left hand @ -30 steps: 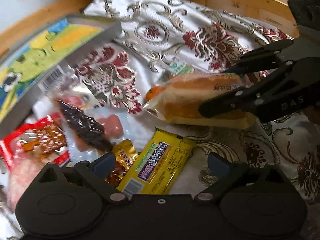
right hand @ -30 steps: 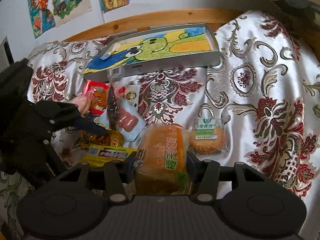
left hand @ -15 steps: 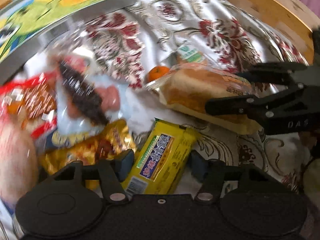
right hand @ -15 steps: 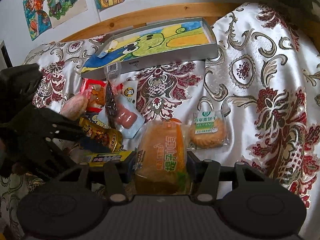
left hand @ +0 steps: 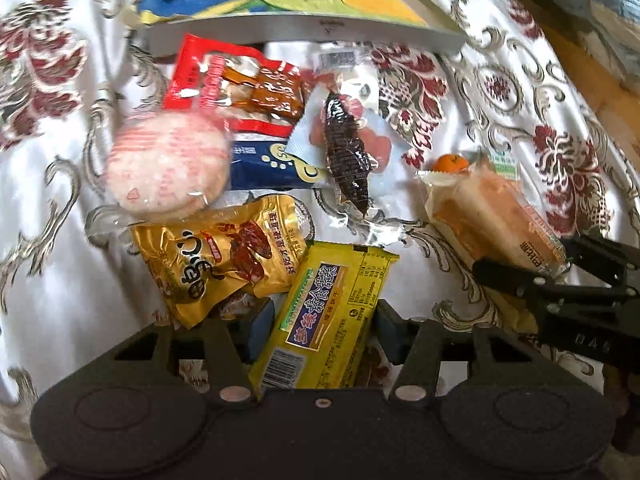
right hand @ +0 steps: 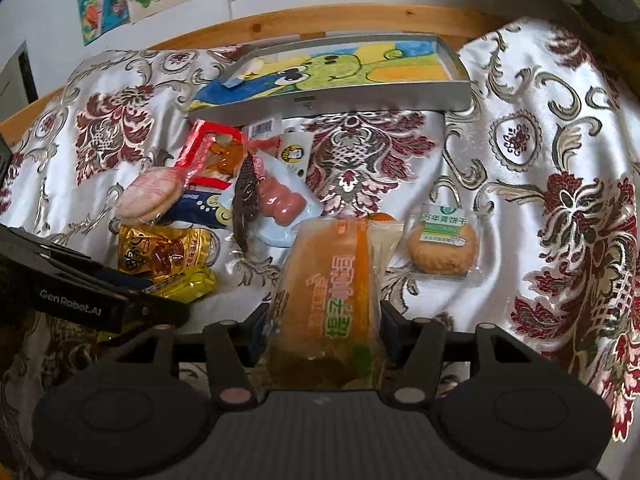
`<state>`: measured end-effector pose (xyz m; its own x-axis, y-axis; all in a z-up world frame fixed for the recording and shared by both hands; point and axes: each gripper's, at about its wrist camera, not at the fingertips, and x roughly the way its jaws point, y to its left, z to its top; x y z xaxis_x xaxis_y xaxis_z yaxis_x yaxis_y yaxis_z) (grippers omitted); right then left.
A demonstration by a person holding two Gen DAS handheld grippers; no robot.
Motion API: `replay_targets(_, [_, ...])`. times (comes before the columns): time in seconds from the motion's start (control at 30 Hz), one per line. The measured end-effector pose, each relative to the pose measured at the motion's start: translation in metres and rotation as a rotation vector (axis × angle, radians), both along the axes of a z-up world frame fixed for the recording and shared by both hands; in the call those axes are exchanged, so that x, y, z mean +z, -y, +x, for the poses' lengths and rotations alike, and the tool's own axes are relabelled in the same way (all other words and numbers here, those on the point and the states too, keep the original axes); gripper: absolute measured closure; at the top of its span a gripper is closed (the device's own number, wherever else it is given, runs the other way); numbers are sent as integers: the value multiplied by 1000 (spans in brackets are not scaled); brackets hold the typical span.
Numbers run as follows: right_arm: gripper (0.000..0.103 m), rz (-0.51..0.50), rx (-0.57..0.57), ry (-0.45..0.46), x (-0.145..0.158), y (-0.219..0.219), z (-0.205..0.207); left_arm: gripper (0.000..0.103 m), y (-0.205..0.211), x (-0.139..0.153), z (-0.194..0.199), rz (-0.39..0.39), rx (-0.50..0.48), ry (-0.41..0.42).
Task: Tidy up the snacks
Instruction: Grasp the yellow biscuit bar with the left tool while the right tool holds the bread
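My left gripper (left hand: 324,330) is shut on the near end of a yellow biscuit pack (left hand: 332,320), which lies on the patterned cloth. In the right wrist view that pack (right hand: 188,286) shows just beyond the left gripper (right hand: 160,306). An orange bread pack (right hand: 332,292) lies lengthwise between the fingers of my right gripper (right hand: 324,328), which is shut on it. From the left wrist view the bread pack (left hand: 492,216) and right gripper (left hand: 560,276) are at the right. A grey tray (right hand: 332,98) with a cartoon picture inside stands at the back.
Loose snacks lie between me and the tray: a gold pack (left hand: 216,264), a pink round cake (left hand: 168,164), a red pack (left hand: 236,80), a blue pack (left hand: 268,164), a dark strip snack (left hand: 346,152). A round biscuit (right hand: 442,244) and an orange (left hand: 450,162) lie near the bread. A wooden rail (right hand: 360,20) lies behind.
My left gripper's fingers have come together onto the yellow pack, and its view has swung round to face the tray. The right gripper stays shut on the bread pack.
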<state>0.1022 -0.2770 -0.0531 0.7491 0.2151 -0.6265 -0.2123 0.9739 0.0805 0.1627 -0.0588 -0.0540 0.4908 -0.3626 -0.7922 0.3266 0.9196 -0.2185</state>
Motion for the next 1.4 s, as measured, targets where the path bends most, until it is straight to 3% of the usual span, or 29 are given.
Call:
replay_targets(0.1, [36,-21,-21,3,-7,-5,3,41,-6,-7,-7,-45,22,42])
replay_targets(0.23, [35,11,-80,-1,-15,-8,15,35,-4,-8,-8,-32,-18,69])
replay_targets(0.4, [25,4,-68,15,-23,-12,19,21,2,-15,-7,-28,-78,70])
replay_targets(0.57, [25,-18,-63,37,-26,-17,16,20,5,-15,-8,0,-110,80])
replay_targets(0.7, [33,-26,-74,49,-26,-18,13,24,3,-15,-8,-5,-108,84])
replay_targets(0.9, [46,-65,-87,74,-28,-22,10,47,4,-11,-10,8,-73,104])
replay_targets(1.33, [48,-129,-53,236,-22,-33,-13,59,6,0,-28,30,-30,192])
replay_targets(1.4, [48,-143,-48,268,-20,-35,-17,68,8,4,-32,41,-15,224])
